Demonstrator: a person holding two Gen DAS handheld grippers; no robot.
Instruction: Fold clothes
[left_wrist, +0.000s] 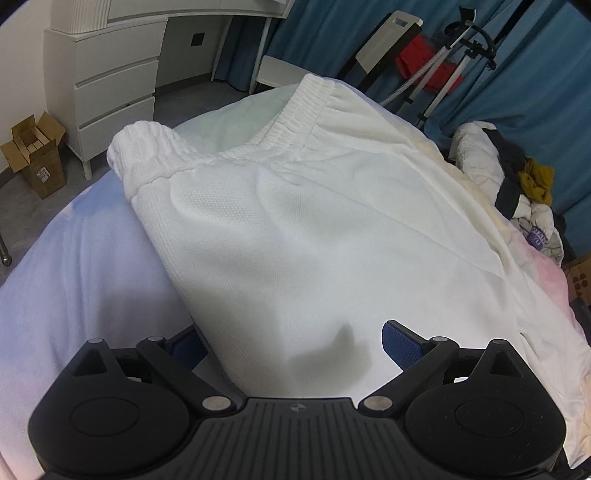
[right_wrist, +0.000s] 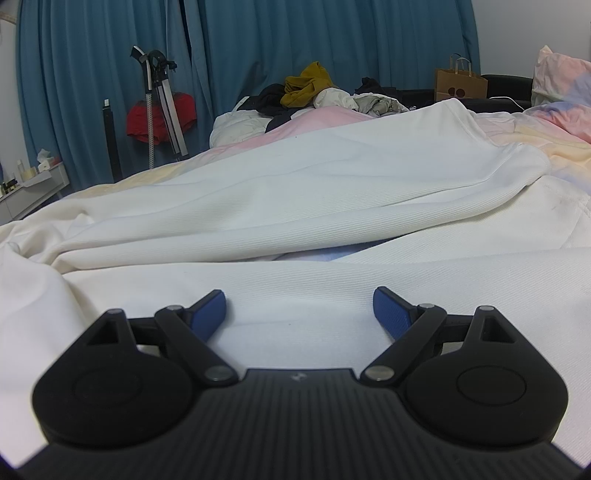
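The white trousers (left_wrist: 314, 221) lie spread across the pastel bedsheet (left_wrist: 74, 266), and everything else is best placed from them. Their elastic waistband (left_wrist: 207, 140) sits at the far end from the left gripper (left_wrist: 295, 343), curled up at one corner, so the garment is not yet flattened there. The left gripper hovers low over the fabric near the trousers' closer end with its jaws wide apart; one blue pad (left_wrist: 402, 343) shows over the cloth while the other is partly hidden behind the edge of the fabric, which suggests it is lined up to straddle that edge and pinch it. In the right wrist view, the right gripper (right_wrist: 299, 314) sits just above the white cloth, jaws likewise spread and holding nothing. A leg of the trousers lies folded over in a long ridge beyond it, with a sliver of sheet showing beneath. Beyond the trousers a heap of unfolded clothes (right_wrist: 314, 92) waits against the blue curtain (right_wrist: 258, 44), probably next in line. The fold looks barely begun; both grippers seem placed to grasp before lifting.
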